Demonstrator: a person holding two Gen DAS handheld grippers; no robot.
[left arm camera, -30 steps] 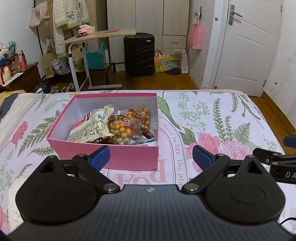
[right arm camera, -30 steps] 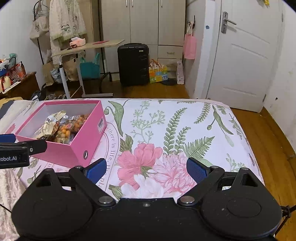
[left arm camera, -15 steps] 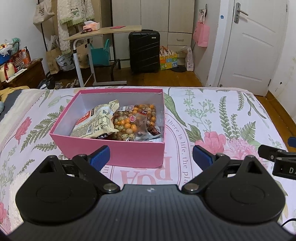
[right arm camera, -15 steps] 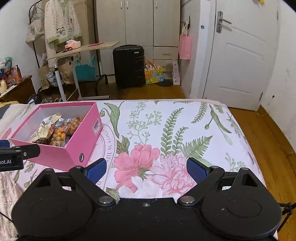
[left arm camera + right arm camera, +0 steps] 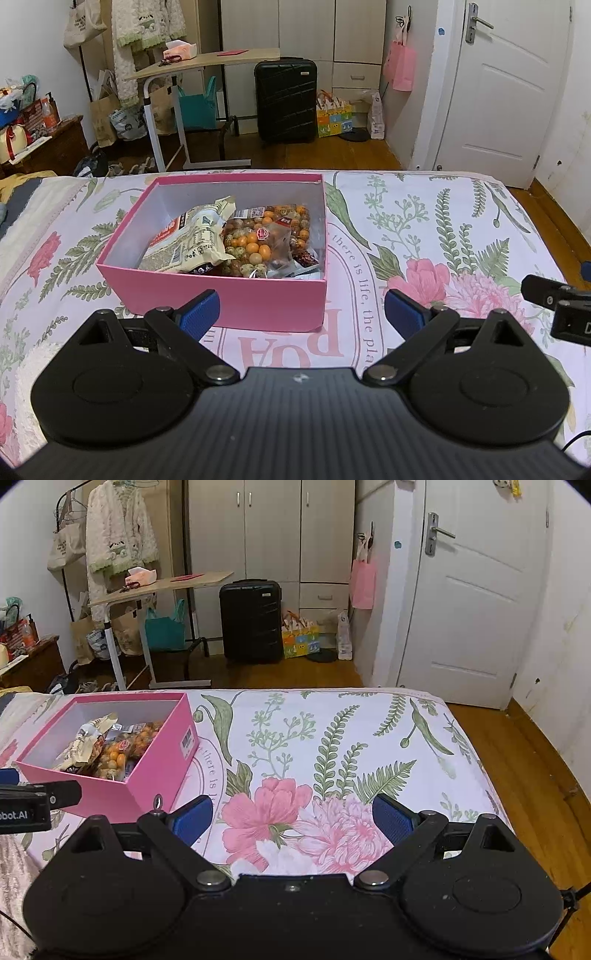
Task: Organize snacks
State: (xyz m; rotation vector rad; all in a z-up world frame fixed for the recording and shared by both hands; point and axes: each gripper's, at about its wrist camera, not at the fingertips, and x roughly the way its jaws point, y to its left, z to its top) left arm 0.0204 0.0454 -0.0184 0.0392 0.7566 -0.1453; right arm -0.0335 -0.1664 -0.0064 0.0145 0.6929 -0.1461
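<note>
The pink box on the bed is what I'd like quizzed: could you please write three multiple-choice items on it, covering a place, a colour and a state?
1. Where do the snack bags lie?
A. inside the pink box
B. on the floor
C. on the desk

2. What colour are the pads of the left tongs?
A. red
B. blue
C. green

3. How do the right tongs stand?
A. shut on a bag
B. shut on the box
C. open, holding nothing

Answers: 1 A, the bags sit between the box walls; 2 B, both pads show blue; 3 C, only the floral sheet shows between the pads.
</note>
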